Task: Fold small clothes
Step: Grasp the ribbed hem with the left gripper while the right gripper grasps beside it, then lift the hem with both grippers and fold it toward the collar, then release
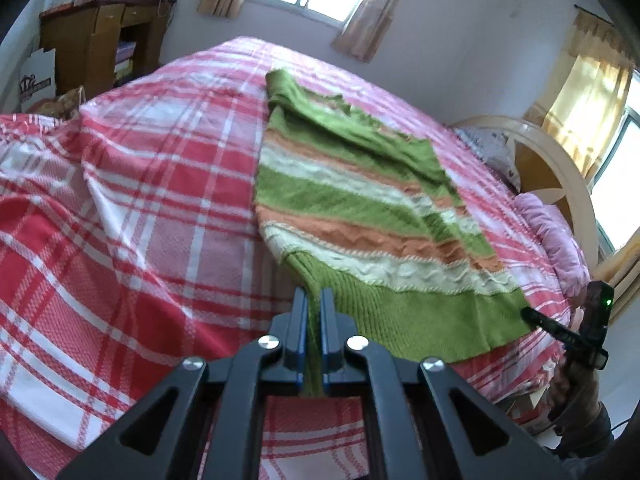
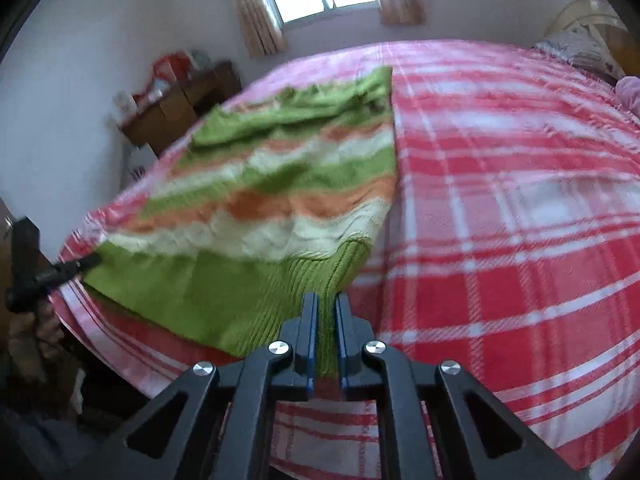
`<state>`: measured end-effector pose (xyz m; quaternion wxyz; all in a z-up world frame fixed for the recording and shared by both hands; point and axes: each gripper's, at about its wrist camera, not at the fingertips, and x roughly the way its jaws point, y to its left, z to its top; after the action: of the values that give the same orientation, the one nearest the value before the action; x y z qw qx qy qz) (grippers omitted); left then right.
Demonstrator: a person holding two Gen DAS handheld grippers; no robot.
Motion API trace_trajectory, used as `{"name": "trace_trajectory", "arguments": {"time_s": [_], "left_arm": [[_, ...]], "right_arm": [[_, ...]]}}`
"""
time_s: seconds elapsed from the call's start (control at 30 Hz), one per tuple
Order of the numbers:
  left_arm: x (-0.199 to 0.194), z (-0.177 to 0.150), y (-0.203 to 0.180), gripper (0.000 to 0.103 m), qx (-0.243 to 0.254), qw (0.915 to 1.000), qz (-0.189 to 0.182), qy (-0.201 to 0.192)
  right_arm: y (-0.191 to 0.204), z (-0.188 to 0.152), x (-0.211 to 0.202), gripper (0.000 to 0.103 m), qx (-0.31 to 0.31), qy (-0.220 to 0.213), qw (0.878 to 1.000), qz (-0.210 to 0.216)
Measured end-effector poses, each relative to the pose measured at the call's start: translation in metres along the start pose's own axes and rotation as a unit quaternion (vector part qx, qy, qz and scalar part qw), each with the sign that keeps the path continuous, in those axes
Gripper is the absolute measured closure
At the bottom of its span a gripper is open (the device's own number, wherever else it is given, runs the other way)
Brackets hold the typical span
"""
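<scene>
A small knitted sweater (image 1: 360, 216) with green, orange and white stripes lies on the red and white plaid bedspread (image 1: 140, 200), sleeves folded in over the body. My left gripper (image 1: 314, 296) is shut on the left corner of its green ribbed hem. My right gripper (image 2: 326, 302) is shut on the right hem corner of the sweater (image 2: 260, 216). The right gripper also shows in the left wrist view (image 1: 528, 314), pinching the hem. The left gripper shows at the left in the right wrist view (image 2: 92, 259). The hem is stretched between them.
The plaid bedspread (image 2: 500, 200) covers a wide bed. A wooden headboard (image 1: 560, 168) and pink pillow (image 1: 556, 236) are at the right. A wooden desk (image 1: 96, 40) stands by the far wall. The bed's near edge drops off below the grippers.
</scene>
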<state>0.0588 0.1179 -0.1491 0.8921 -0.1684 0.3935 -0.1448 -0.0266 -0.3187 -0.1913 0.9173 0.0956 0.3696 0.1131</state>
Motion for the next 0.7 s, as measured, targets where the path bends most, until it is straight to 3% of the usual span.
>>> {"name": "trace_trajectory", "arguments": {"time_s": [0.13, 0.27, 0.37, 0.7], "left_arm": [[0.002, -0.001, 0.001, 0.098, -0.004, 1.0000, -0.007, 0.000], [0.000, 0.004, -0.001, 0.098, -0.014, 0.9995, -0.029, -0.006], [-0.001, 0.016, -0.005, 0.098, -0.007, 0.9995, -0.027, -0.016], [0.012, 0.070, 0.002, 0.098, -0.049, 0.9971, -0.036, -0.047]], "right_arm": [[-0.010, 0.004, -0.011, 0.096, 0.012, -0.020, 1.000, -0.001], [-0.023, 0.007, -0.010, 0.097, 0.057, -0.021, 0.997, 0.044], [-0.021, 0.024, -0.017, 0.097, 0.053, -0.045, 0.996, 0.055], [-0.015, 0.097, -0.015, 0.099, 0.024, -0.114, 0.992, 0.053]]}}
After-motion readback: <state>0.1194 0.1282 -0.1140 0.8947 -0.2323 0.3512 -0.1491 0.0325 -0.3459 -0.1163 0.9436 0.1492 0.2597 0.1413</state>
